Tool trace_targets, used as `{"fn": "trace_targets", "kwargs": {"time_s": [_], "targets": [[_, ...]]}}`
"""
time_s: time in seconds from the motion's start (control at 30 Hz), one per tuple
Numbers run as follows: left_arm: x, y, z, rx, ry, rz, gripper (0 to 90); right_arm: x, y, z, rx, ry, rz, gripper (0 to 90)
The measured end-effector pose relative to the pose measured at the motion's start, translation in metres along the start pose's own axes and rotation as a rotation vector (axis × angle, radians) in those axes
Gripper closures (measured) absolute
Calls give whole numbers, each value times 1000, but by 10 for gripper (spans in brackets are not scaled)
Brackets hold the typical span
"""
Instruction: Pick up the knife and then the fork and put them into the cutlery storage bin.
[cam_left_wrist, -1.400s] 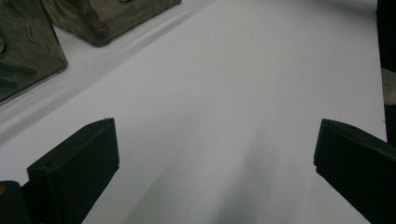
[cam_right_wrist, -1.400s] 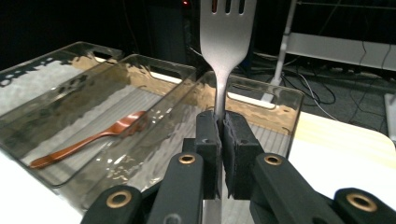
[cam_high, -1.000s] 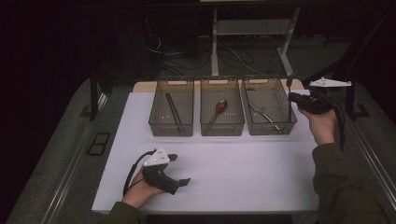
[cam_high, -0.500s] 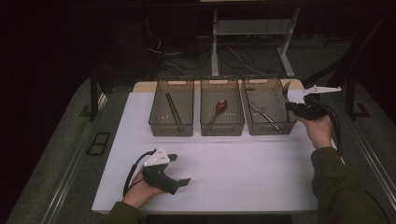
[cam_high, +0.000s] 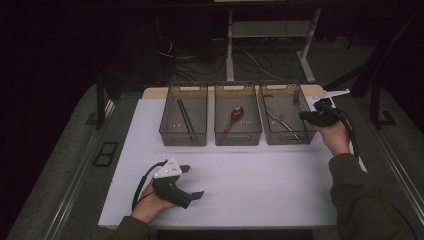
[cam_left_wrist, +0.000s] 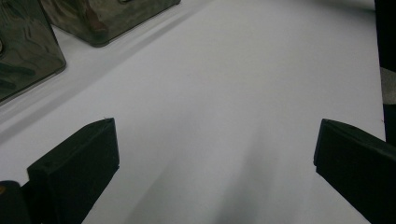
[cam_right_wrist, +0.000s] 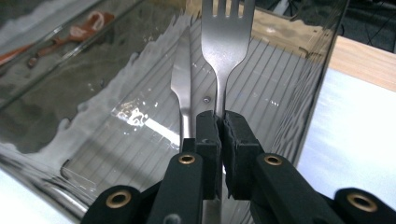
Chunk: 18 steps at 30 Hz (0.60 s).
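My right gripper (cam_high: 304, 115) is at the right wall of the right clear bin (cam_high: 286, 139). In the right gripper view its jaws (cam_right_wrist: 219, 122) are shut on the handle of a metal fork (cam_right_wrist: 227, 37), whose tines point away over that bin (cam_right_wrist: 299, 93). A metal knife (cam_right_wrist: 183, 91) lies just beside the fork, inside the bin. More metal cutlery (cam_high: 280, 122) rests on the bin floor. My left gripper (cam_high: 192, 181) rests on the white table near the front left. It stands wide open (cam_left_wrist: 215, 163), with nothing between its jaws.
Three clear bins stand in a row at the back of the white table (cam_high: 260, 175). The left bin (cam_high: 183, 139) holds dark sticks (cam_high: 184, 116) and the middle bin (cam_high: 238, 133) a red spoon (cam_high: 236, 112). Cables and a desk frame lie beyond the table.
My right gripper has moved down and to the left with the fork, from beside the right bin to its right wall. The left gripper has stayed put.
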<state>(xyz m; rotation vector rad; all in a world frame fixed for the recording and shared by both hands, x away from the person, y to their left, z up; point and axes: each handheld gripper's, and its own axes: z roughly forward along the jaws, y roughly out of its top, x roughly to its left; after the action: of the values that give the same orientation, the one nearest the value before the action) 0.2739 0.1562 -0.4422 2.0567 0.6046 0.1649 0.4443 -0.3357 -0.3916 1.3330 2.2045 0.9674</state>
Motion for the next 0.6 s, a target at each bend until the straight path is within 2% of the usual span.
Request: {"fn": "trace_targets", "kwargs": {"time_s": [0.1, 0.13, 0.23, 0.43, 0.6], "targets": [[0, 0, 0, 0, -1, 0, 0, 2, 4, 5, 30, -5, -16, 828], [0, 0, 0, 2, 0, -1, 0, 2, 5, 7, 39, -2, -18, 809], [0, 0, 0, 2, -1, -1, 0, 5, 5, 7, 24, -8, -19, 713], [0, 0, 0, 3, -2, 1, 0, 3, 3, 3, 6, 23, 14, 521], [1, 1, 0, -3, -1, -1, 0, 2, 1, -1, -11, 67, 53, 446]]}}
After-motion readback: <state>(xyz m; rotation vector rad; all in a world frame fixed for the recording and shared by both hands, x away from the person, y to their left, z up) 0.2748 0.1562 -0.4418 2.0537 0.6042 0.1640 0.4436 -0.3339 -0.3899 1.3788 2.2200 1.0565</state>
